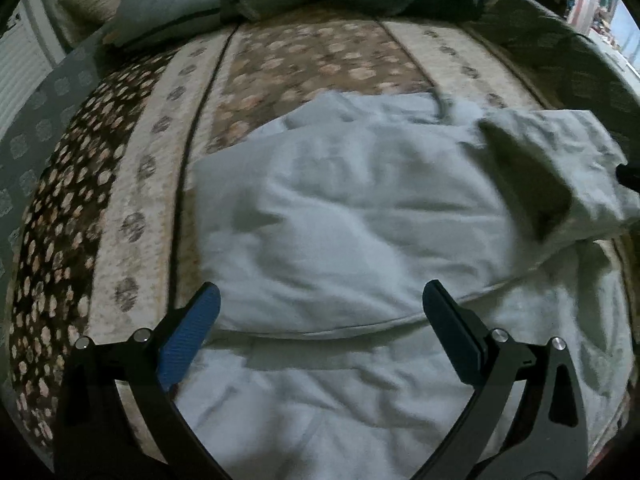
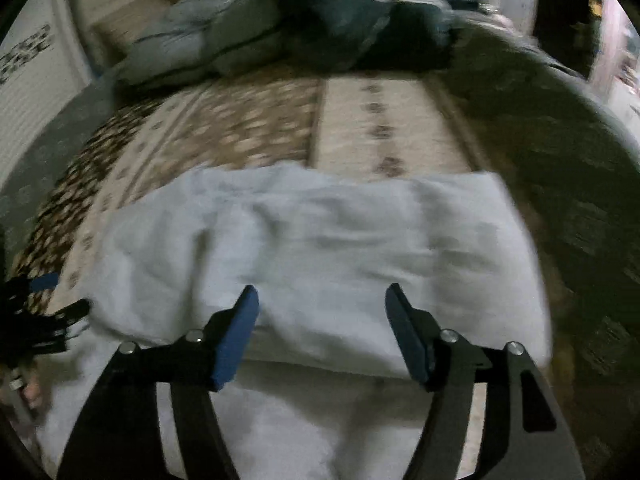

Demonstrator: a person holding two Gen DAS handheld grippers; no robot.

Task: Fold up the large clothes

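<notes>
A large pale grey-white garment point(image 1: 340, 220) lies on the patterned bed cover, its far part folded back over the near part. It also shows in the right wrist view point(image 2: 320, 248), blurred. My left gripper point(image 1: 320, 300) is open and empty, just above the garment's fold edge near its left side. My right gripper point(image 2: 320, 304) is open and empty above the fold edge further right. A raised flap of the garment point(image 1: 560, 168) stands at the right in the left wrist view. The left gripper's frame point(image 2: 40, 320) shows at the left edge of the right wrist view.
The bed cover point(image 1: 132, 200) is brown and cream with spots and stripes. Grey-blue pillows point(image 1: 180, 4) and dark bedding point(image 2: 340, 20) are piled at the far end. A white wall panel point(image 1: 20, 64) stands left of the bed.
</notes>
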